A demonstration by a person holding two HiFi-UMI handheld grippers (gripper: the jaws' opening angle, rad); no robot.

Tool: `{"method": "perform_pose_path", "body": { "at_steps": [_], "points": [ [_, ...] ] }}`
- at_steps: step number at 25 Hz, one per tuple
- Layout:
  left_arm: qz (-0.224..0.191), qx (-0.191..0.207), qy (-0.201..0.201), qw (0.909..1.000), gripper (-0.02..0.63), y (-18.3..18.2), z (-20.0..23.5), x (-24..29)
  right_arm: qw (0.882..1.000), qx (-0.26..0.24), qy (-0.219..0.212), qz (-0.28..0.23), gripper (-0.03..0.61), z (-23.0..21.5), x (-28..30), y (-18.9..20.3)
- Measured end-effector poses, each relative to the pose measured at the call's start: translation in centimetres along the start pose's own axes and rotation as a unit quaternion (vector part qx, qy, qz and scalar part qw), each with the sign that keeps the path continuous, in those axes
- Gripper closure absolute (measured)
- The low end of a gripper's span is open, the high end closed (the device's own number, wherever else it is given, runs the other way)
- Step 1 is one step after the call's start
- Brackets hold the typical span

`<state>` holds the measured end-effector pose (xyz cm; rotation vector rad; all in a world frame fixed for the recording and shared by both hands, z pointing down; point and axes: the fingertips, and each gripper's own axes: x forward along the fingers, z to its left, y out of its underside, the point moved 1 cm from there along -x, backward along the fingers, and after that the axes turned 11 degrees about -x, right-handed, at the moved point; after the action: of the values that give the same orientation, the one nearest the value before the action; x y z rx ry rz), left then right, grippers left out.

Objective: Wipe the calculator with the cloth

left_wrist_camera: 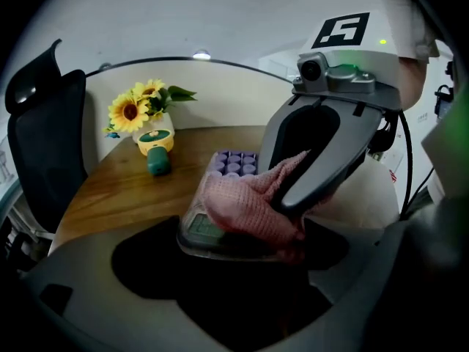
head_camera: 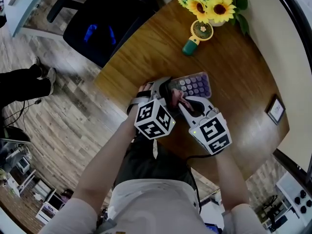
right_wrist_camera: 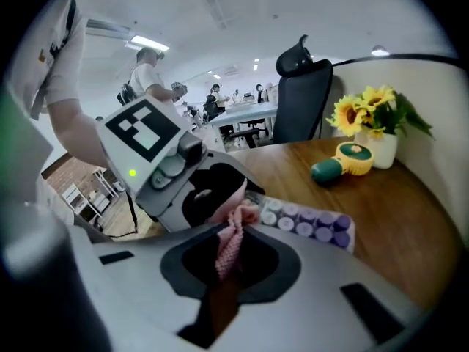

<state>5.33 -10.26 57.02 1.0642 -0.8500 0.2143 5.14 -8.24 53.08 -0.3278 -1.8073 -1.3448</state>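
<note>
Half the calculator hides beneath the right gripper's pink cloth.

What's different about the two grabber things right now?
The left gripper is shut on the calculator, pinching its screen end. The right gripper is shut on the pink cloth. The left gripper only holds the calculator, while the right gripper presses its cloth onto it. Both are shut and close together over the wooden table.

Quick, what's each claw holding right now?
Left claw: shut on the calculator.
Right claw: shut on the cloth.
</note>
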Motion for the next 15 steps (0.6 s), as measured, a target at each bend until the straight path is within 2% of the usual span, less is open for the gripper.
{"method": "perform_pose_path", "body": {
  "at_steps": [4,9,15],
  "points": [
    [-0.001,0.001,0.003,1.0000,0.144,-0.1,0.0,0.0,1.000,-0.009,0.017,0.023,0.541,-0.9,-0.8,0.6],
    [-0.003,0.000,0.005,1.0000,0.144,0.0,0.0,0.0,0.995,0.071,0.057,0.030,0.543,-3.6,-2.4,2.6],
    [-0.004,0.000,0.008,1.0000,0.144,-0.1,0.0,-0.1,0.982,0.153,0.105,0.027,0.543,-6.8,-5.0,4.9]
  ]
}}
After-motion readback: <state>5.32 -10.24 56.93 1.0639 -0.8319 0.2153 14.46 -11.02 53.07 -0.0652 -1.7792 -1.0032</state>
